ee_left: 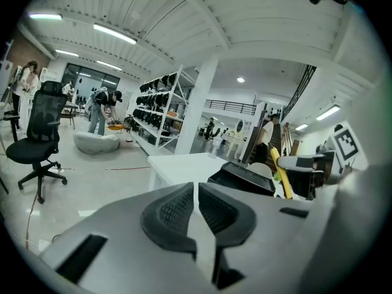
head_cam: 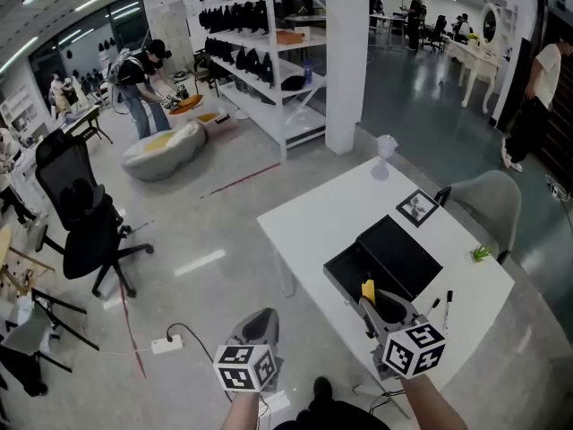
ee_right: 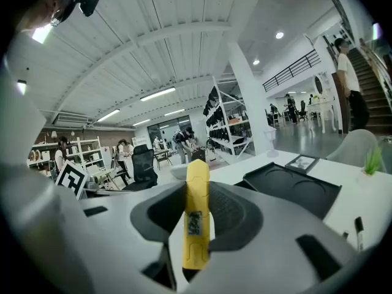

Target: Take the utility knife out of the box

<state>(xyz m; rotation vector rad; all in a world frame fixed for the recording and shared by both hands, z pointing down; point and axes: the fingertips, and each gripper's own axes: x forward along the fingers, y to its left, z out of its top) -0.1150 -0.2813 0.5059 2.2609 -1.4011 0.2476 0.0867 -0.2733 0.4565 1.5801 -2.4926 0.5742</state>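
**Grippers.** The right gripper (ee_right: pixel 197 202) is clamped on the utility knife (ee_right: pixel 196 213). The yellow body stands lengthwise between the two pads, and its far end projects past the fingertips. The left gripper (ee_left: pixel 196 208) has its jaws closed together with nothing between them. In the head view it (head_cam: pixel 260 325) is off the table's near-left side, above the floor.

**Task item.** In the head view, the utility knife (head_cam: pixel 368 288) shows as a short yellow tip ahead of the right gripper (head_cam: pixel 376 305), at the near end of the black box (head_cam: pixel 345 271). The frames do not show whether the knife touches the box. The box is open, and its lid (head_cam: pixel 400 253) lies flat against the box's far-right side.

**Work surface.** The table (head_cam: pixel 318 209) is white and rectangular and sits at an angle to the viewer. The following items rest on it:
- a square marker card (head_cam: pixel 417 207) beyond the lid
- a clear cup (head_cam: pixel 386 147) at the far corner
- a small green item (head_cam: pixel 482 253) at the right edge
- two pens (head_cam: pixel 447 299) near the right gripper

**Room.** The floor is polished grey. A white pillar (head_cam: pixel 347 52) and white shelving (head_cam: pixel 260 43) loaded with dark items stand beyond the table. A black office chair (head_cam: pixel 85 227) stands at the left, with a pale beanbag (head_cam: pixel 164 150) behind it. A person (head_cam: pixel 141 79) bends over near the beanbag. A grey chair (head_cam: pixel 491 200) stands at the table's far-right side. A white power strip (head_cam: pixel 166 344) lies on the floor.
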